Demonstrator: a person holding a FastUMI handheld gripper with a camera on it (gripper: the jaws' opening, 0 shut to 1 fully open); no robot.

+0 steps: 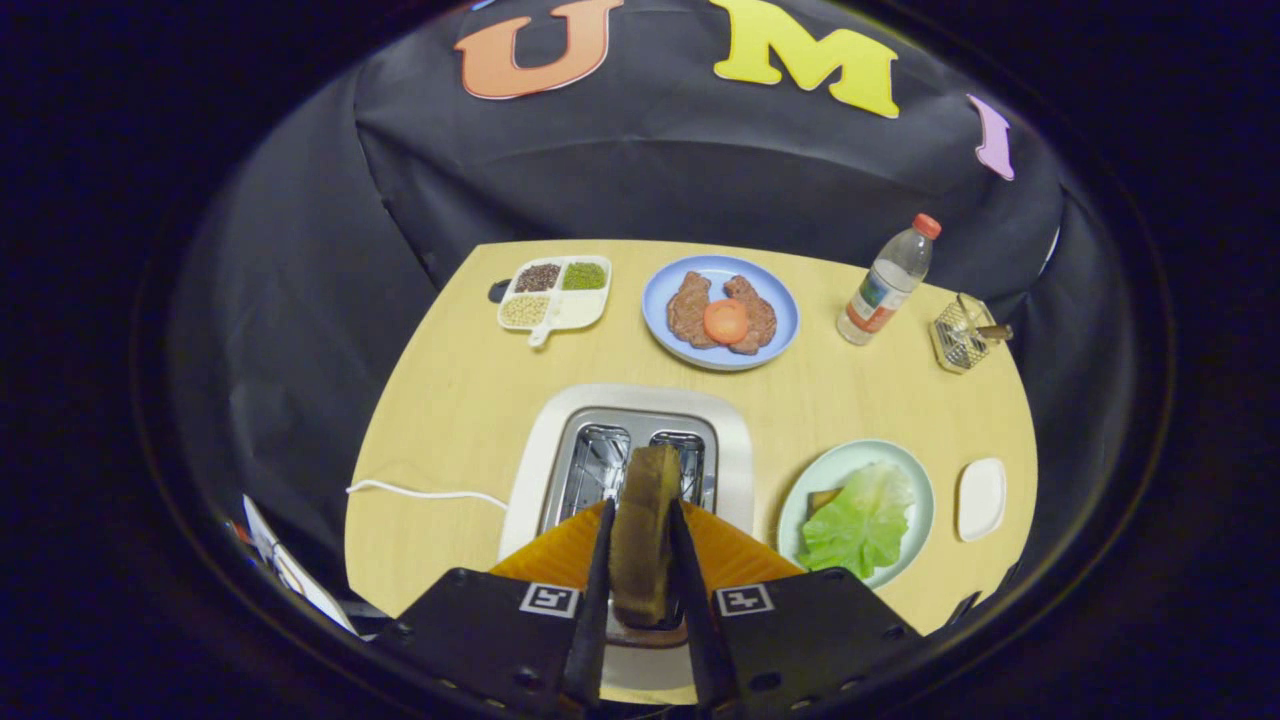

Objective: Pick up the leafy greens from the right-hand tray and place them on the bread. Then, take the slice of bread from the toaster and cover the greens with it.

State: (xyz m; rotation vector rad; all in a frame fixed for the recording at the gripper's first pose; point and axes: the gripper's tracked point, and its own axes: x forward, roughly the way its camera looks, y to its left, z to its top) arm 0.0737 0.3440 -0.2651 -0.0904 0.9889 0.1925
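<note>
The brown toasted slice of bread (645, 530) stands on edge between the fingers of my hand-held gripper (645, 560), both of them pressed flat against its faces, so I have it firmly clamped. It sits just above the white toaster with two shiny metal slots (630, 455), and I cannot tell whether its lower edge is clear of the slot. To the right of the toaster, on the pale wooden bench (460, 390), lies the light green round plate (915, 490). The crinkled green lettuce leaf (860, 520) is spread on it over another brown slice of bread (822, 498), of which only a corner peeks out.

So I judge the greens are already placed and I am on the second part: carrying the toaster slice over. The next move calls for lifting straight up, swinging right over the plate, and turning the slice flat so it covers the leaf before I let go.

Farther off stand a blue plate with meat and a tomato slice (720, 312) and a clear plastic bottle with a red cap (888, 280).
</note>
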